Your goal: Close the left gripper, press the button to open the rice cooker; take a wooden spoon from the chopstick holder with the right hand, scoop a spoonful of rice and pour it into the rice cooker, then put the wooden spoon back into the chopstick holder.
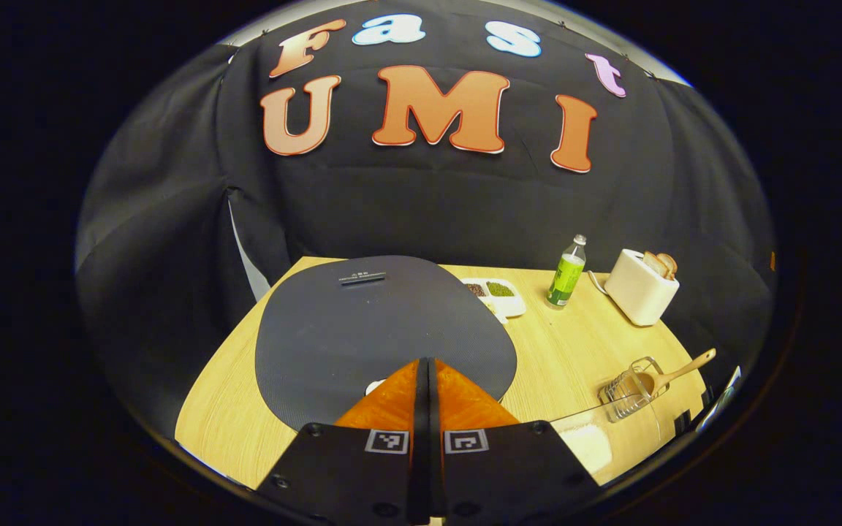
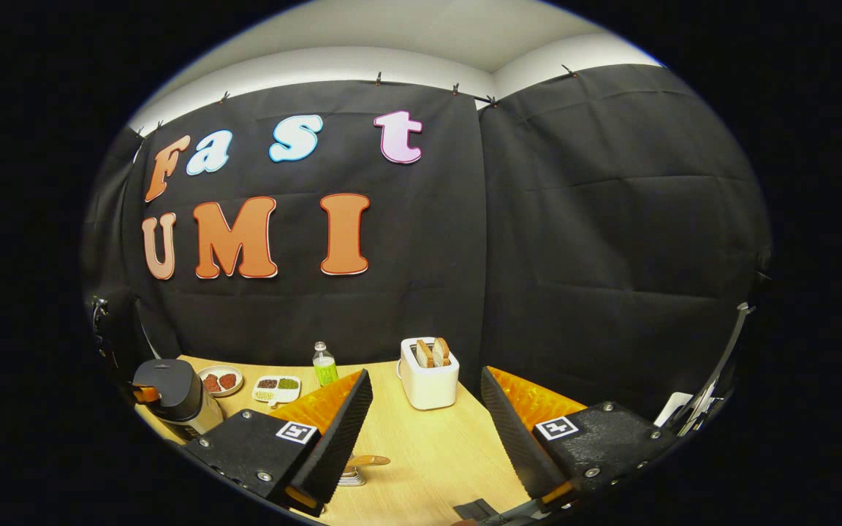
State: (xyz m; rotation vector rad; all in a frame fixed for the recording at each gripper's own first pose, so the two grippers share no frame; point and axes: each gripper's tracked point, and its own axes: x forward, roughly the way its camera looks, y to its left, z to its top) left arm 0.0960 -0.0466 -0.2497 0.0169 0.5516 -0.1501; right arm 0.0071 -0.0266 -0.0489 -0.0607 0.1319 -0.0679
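Left gripper view: the left gripper (image 1: pixel 427 365) has its jaws pressed together with no gap and nothing between them, poised just above the near edge of the rice cooker (image 1: pixel 384 329), whose dark lid is down and lies directly ahead of and beneath the jaws. Beyond the cooker's far right edge sits a divided tray of grains (image 1: pixel 498 294); farther right stand a green bottle (image 1: pixel 566 274) and a white toaster (image 1: pixel 640 286) with bread in its slots. To the right of the jaws, near the edge of the bench (image 1: pixel 574 343), the wire chopstick holder (image 1: pixel 629 391) carries the wooden spoon (image 1: pixel 673 374), its handle slanting up and away to the right. A clear container of rice (image 1: pixel 585 442) lies just right of the gripper body. Right gripper view: the right gripper (image 2: pixel 427 409) has its jaws spread wide and empty above the bench. The toaster appears between and beyond the jaws; the bottle, the tray, a small dish (image 2: pixel 220 380) and the rice cooker lie to their left, the cooker well apart from them.
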